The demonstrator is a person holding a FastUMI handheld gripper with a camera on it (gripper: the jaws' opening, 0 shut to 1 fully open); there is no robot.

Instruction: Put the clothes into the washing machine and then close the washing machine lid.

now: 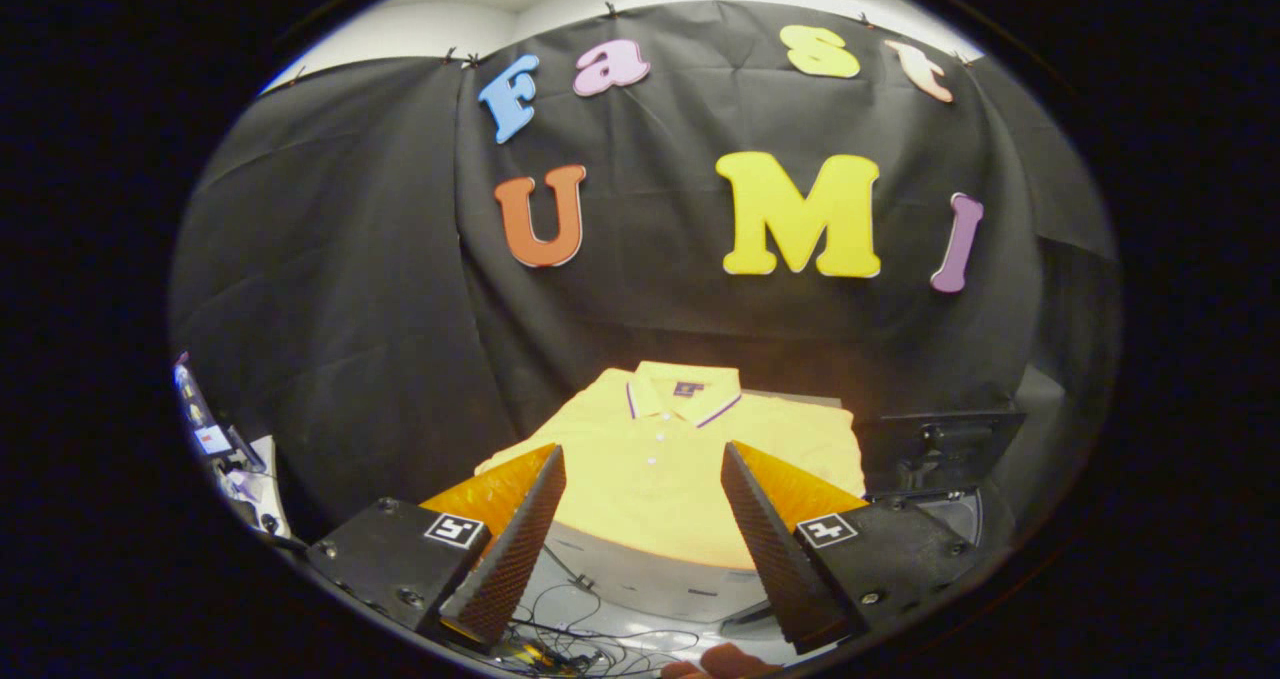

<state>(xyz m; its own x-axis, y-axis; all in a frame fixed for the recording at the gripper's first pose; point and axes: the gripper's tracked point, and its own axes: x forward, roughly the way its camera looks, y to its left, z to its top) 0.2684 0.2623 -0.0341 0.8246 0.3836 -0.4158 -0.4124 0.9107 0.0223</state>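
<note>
A folded yellow polo shirt (660, 459) with a striped collar lies flat on a pale surface just beyond my fingers. My gripper (642, 459) hangs above its near edge, open, and the shirt's front shows through the wide gap. Nothing is held between the ribbed black fingers (520, 544). To the right of the shirt stands a dark machine part (935, 444), likely the washing machine with its lid; its opening is not clear.
The pale table (650, 579) ends below the shirt's near edge, with loose cables (570, 639) under it. A cluttered stand with small screens (210, 429) sits far to the left. A bit of a hand (725, 662) shows beneath the fingers.
</note>
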